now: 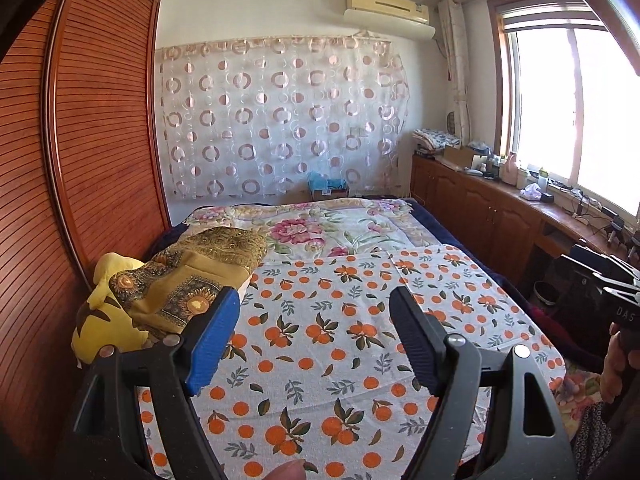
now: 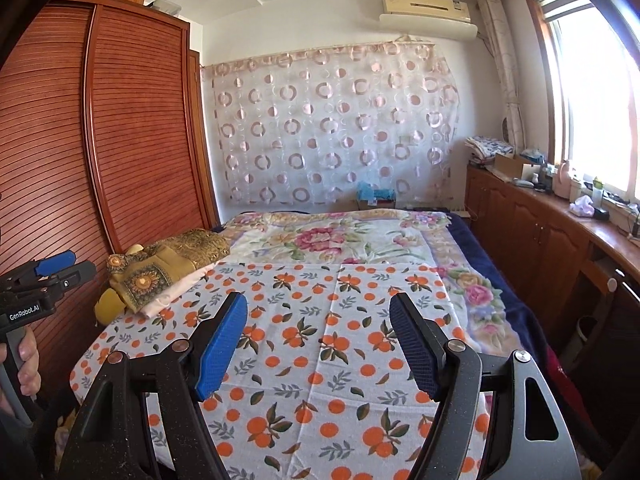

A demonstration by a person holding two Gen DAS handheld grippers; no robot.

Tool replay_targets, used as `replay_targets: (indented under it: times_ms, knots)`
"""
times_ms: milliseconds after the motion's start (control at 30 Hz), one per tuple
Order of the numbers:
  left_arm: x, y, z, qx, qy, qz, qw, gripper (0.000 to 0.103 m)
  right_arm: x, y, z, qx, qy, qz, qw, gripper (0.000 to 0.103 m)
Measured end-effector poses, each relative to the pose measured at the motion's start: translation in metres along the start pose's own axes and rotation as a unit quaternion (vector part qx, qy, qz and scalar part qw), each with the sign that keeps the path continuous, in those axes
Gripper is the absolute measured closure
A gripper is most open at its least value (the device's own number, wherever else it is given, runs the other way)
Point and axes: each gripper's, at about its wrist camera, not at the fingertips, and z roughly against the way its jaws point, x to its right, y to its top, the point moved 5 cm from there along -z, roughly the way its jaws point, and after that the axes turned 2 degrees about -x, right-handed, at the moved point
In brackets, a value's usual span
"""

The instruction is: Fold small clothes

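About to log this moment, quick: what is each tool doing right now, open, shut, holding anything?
Left tool: open, holding nothing, above the white orange-print cotton cloth.
Right tool: open, holding nothing, above the same cloth.

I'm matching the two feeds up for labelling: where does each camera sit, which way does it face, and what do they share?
Left wrist: rides the left hand-held gripper, open, above the orange-print cloth, facing the circle-pattern curtain; the right hand-held gripper shows at its right edge.
Right wrist: rides the right hand-held gripper, open, facing likewise; the left hand-held gripper shows at left.
Shared: cloth, curtain, wardrobe, window.
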Motion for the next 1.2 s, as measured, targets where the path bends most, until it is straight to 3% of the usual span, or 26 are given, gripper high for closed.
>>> replay_targets:
  times_ms: [1200]
  knots:
    - [0.003,-0.005,0.013,0.001,-0.003,0.003,1.0000,0.025,0.013,-0.003,-0.004,0.007,0.010,0.007,1.000,0.027]
